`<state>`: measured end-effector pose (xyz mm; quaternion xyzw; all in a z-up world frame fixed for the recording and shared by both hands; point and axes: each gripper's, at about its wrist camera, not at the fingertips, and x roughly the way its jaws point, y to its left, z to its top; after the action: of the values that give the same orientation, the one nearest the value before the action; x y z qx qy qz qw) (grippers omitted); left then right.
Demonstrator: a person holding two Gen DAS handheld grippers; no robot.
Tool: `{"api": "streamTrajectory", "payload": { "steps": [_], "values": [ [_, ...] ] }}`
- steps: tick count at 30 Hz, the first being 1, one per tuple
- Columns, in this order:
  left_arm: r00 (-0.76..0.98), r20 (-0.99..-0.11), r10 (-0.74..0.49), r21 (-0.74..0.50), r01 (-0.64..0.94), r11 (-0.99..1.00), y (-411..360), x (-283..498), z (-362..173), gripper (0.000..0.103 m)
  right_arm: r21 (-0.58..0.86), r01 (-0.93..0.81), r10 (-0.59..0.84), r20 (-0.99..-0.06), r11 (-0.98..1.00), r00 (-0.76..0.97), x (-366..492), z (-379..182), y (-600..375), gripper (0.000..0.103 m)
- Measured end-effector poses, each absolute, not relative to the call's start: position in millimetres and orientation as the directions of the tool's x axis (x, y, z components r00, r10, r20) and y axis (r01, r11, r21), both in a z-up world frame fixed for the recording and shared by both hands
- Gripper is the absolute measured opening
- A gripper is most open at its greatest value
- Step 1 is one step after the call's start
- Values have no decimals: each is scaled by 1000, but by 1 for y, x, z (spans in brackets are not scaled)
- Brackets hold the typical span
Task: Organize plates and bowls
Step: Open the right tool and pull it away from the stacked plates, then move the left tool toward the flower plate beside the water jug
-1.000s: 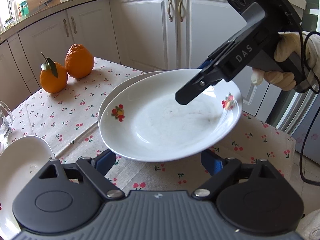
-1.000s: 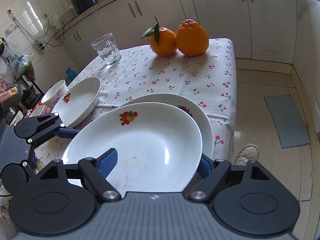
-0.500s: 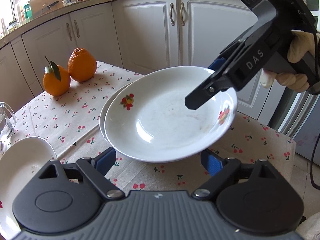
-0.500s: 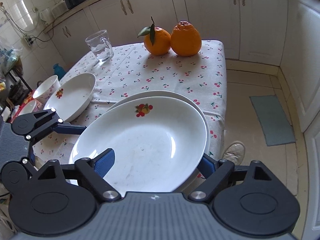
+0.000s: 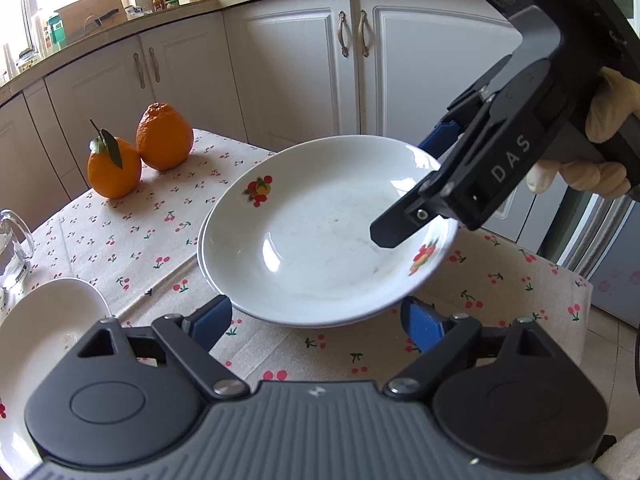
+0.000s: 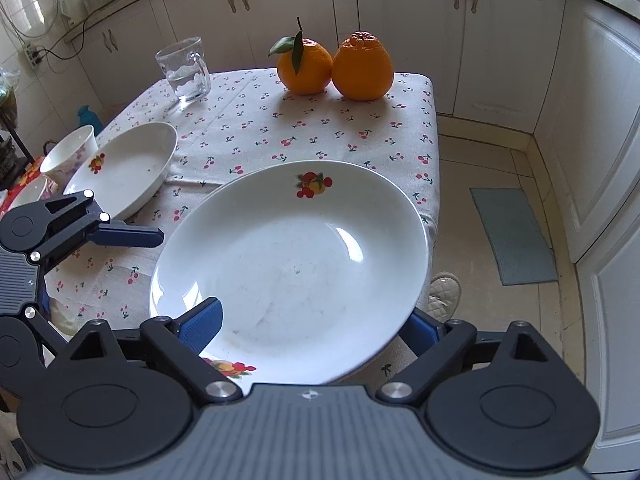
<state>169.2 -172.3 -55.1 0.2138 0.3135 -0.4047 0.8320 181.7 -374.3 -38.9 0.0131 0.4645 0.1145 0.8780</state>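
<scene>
A white plate with fruit motifs point(image 5: 320, 248) lies stacked on a second white plate point(image 5: 203, 264) on the cherry-print tablecloth point(image 5: 132, 240). My right gripper point(image 5: 412, 188), held by a gloved hand point(image 5: 600, 120), hovers over the plate's right rim. Its jaws are opening, with that rim between them and the pads off it. In the right wrist view the top plate point(image 6: 296, 264) fills the space between the right gripper's point(image 6: 312, 320) fingers. My left gripper point(image 5: 316, 316) stands open at the stack's near rim, holding nothing; one of its fingers point(image 6: 132, 237) shows in the right wrist view.
A deep white dish point(image 6: 120, 168) and two small bowls point(image 6: 72, 148) sit at the table's left side. A glass mug point(image 6: 186, 70) and two oranges point(image 6: 332, 66) stand at the far end. The table edge point(image 6: 434, 160) drops to the floor, where a slipper point(image 6: 442, 292) shows.
The top plate has come down from a tilted, offset position to lie level on the lower plate. The right gripper's jaws have widened and it has drawn back slightly. The left gripper has stayed put.
</scene>
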Motion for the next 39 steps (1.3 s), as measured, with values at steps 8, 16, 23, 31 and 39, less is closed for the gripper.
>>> {"api": "streamTrajectory", "payload": {
  "steps": [8,16,23,31,39],
  "values": [
    [481,-693,-536,104,803,586,-171,165,-56,92,139,-155,201,-827,978,524,179,-44,-377,98],
    [499,-683,-534,85,780,621,-155,156,-50,92,128,-182,210,-798,975,565,167,-30,-370,102],
    [524,-672,-523,80,754,653,-134,143,-43,92,112,-223,229,-755,968,615,149,-13,-351,103],
    [560,-665,-494,67,703,708,-104,128,-39,92,105,-285,270,-725,953,634,123,-2,-322,103],
    [627,-673,-392,70,581,811,-76,121,-44,94,53,-341,277,-706,939,652,106,2,-294,103]
  ]
}}
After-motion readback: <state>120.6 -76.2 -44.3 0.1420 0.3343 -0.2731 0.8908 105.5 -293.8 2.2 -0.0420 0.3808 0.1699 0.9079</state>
